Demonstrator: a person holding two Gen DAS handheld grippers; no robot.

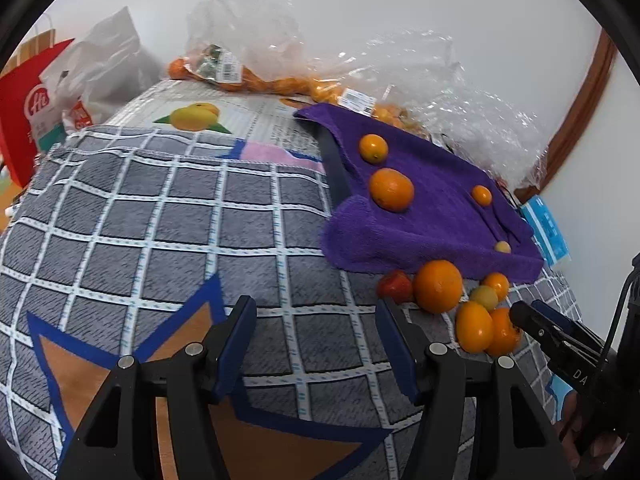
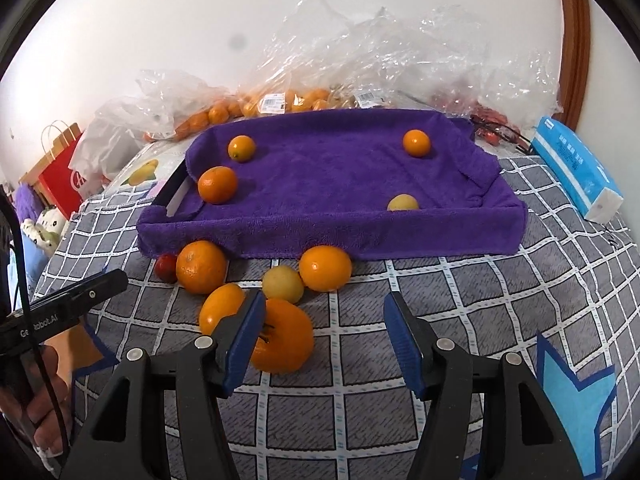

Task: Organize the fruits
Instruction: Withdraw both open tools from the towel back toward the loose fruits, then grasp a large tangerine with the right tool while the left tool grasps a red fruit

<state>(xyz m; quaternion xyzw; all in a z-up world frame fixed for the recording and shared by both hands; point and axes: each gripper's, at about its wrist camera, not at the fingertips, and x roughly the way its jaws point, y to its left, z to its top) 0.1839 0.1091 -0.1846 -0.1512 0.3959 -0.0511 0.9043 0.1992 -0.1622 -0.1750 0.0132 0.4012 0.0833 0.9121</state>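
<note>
Here, a grey checked blanket (image 2: 460,312) covers the surface, and on it sits a tray draped in a purple towel (image 2: 328,184), backed by crumpled clear plastic bags (image 2: 380,52) of more fruit bearing price stickers too small to read. Four fruits already lie on the towel, two at its left end and two toward its right; six more are clustered on the blanket just in front of the tray's near edge. The right tongs (image 2: 324,316) stand open and empty, the left finger beside a flattened orange fruit with a dark stem (image 2: 286,338), apparently a persimmon, the nearest of the loose pile. The left tongs (image 1: 316,326) hover open and empty over bare blanket, left of that pile. Judged from this, the step in hand is picking up the persimmon: the tongs would need to shift left to straddle it, close gently across its widest part, and avoid nudging the round neighbours touching it, which could roll. Readable writing is scant: "Hi" on a red paper bag (image 1: 24,108), and a blue tissue pack (image 2: 576,170) with illegible print.
</note>
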